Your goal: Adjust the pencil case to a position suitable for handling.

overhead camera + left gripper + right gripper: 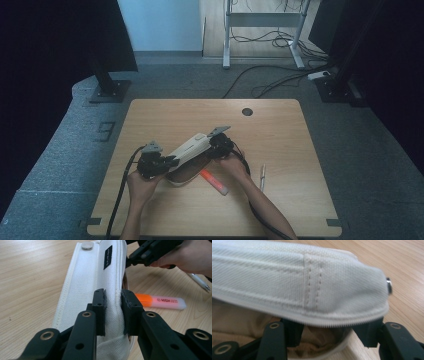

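A white canvas pencil case [189, 150] lies in the middle of the table [165, 115], lifted at an angle between my two grippers. My left gripper [113, 301] is shut on the case's [87, 277] near seam, pinching the fabric between both pads. At the far end, my right gripper [214, 145] stands open. Its jaws are spread wide under the zip edge of the flap [312, 277], with the tan lining [242, 320] showing inside; neither pad presses on the fabric.
An orange highlighter [214, 181] [160, 301] lies on the table just right of the case. A white pen [263, 176] [200, 281] lies farther right. A round cable hole [247, 111] sits near the table's far edge.
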Action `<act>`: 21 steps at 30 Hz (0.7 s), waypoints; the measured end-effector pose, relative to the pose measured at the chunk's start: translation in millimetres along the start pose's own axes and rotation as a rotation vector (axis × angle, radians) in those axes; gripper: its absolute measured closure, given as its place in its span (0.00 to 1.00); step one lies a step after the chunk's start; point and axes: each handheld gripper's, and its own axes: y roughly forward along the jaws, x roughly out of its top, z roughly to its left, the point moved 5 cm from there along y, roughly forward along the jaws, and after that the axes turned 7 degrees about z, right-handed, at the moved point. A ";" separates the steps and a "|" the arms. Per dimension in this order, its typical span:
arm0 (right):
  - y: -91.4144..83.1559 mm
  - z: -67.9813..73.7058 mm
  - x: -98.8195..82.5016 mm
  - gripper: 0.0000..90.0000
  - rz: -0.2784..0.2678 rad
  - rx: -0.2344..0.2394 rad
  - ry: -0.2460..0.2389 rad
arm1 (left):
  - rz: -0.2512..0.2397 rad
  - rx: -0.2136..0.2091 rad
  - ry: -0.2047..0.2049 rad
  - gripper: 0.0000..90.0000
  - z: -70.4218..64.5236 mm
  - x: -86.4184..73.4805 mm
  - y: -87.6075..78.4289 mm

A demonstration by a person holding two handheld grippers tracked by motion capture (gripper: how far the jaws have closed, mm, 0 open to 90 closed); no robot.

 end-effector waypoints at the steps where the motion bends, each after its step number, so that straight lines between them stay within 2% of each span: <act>1: -1.3 -0.3 -0.5 0.47 0.001 -0.001 -0.005 | 0.000 0.000 0.000 0.83 0.1 -0.1 -0.1; 9: -20.2 -6.1 -6.4 0.43 -0.006 -0.020 -0.015 | -0.007 0.002 -0.003 0.83 1.6 -1.1 0.1; 21: -42.2 -7.1 -13.7 0.41 -0.019 -0.021 -0.016 | -0.015 0.007 -0.008 0.83 3.6 -2.2 -0.1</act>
